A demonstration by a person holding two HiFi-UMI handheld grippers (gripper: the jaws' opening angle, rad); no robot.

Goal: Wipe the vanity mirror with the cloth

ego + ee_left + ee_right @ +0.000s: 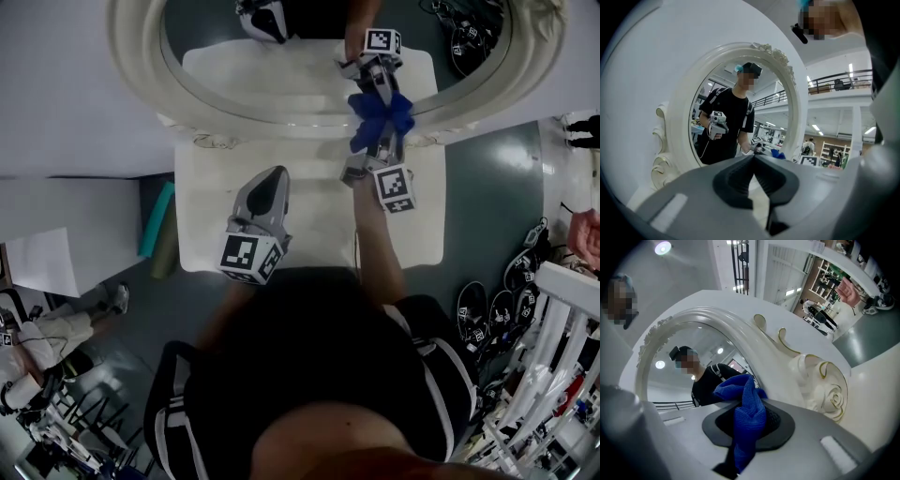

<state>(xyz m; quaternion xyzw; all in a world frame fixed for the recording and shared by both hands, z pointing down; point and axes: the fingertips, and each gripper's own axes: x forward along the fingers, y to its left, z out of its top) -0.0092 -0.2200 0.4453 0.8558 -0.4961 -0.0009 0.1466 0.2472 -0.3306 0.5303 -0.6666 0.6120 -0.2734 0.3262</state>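
Head view: the right gripper (377, 141) presses a blue cloth (380, 117) at the lower edge of the mirror (281, 75), whose top is cut off. Wiping seems barely begun; the next move is probably a steady sweep across the glass.

Left gripper view: the left gripper (753, 159) has its jaws closed together, empty, and faces the mirror.

Right gripper view: the jaws are clamped on the cloth (747, 413) — contact with the glass is unclear.

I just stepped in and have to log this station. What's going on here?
A person stands at a white table facing an oval vanity mirror, with a handheld gripper in each hand. The right gripper is shut on a blue cloth and holds it to the glass near the lower frame. The left gripper is shut and empty, over the table.
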